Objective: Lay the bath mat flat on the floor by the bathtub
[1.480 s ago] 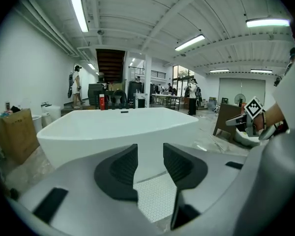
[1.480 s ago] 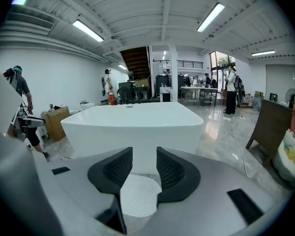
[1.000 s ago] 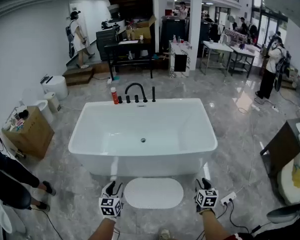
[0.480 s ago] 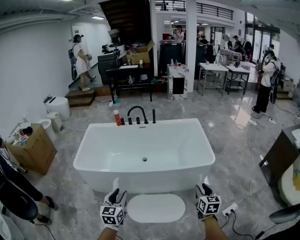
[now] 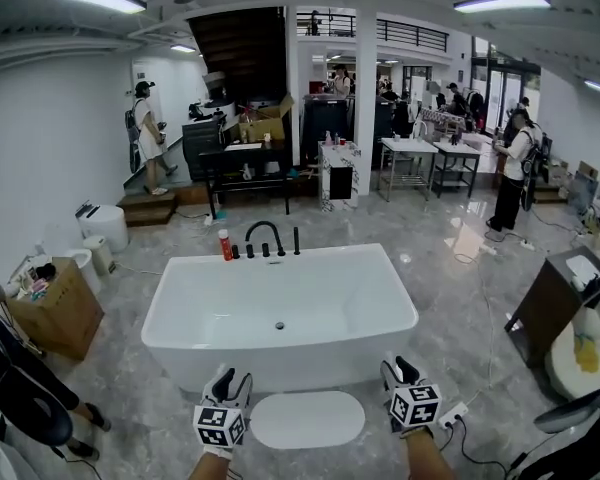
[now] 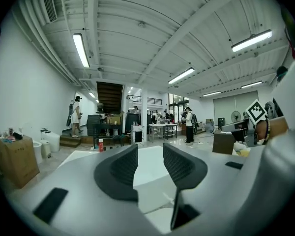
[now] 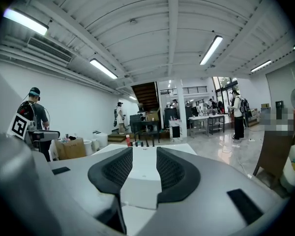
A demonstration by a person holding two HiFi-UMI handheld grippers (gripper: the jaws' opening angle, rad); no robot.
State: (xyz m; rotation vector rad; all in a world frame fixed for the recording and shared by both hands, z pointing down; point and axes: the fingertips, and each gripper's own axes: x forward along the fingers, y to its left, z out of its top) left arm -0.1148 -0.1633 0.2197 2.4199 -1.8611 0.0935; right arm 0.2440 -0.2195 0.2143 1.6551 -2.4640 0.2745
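Observation:
The white oval bath mat (image 5: pixel 307 419) lies flat on the grey marble floor, right in front of the white bathtub (image 5: pixel 280 370). My left gripper (image 5: pixel 231 378) hovers by the mat's left end, open and holding nothing. My right gripper (image 5: pixel 399 366) hovers by the mat's right end, also open and holding nothing. In the left gripper view the jaws (image 6: pixel 150 154) stand apart with the tub (image 6: pixel 78 156) beyond them. The right gripper view shows its jaws (image 7: pixel 144 156) apart, aimed over the tub (image 7: pixel 143 173) toward the room.
A black faucet (image 5: pixel 263 236) and a red bottle (image 5: pixel 225 245) stand at the tub's far rim. A cardboard box (image 5: pixel 55 308) and a person's legs (image 5: pixel 20 388) are on the left. A power strip with cables (image 5: pixel 450 415) and a dark cabinet (image 5: pixel 552 303) are on the right.
The head view has tilted up, so tub and mat sit lower in the frame. Both grippers stay open at the mat's ends; the mat has not moved.

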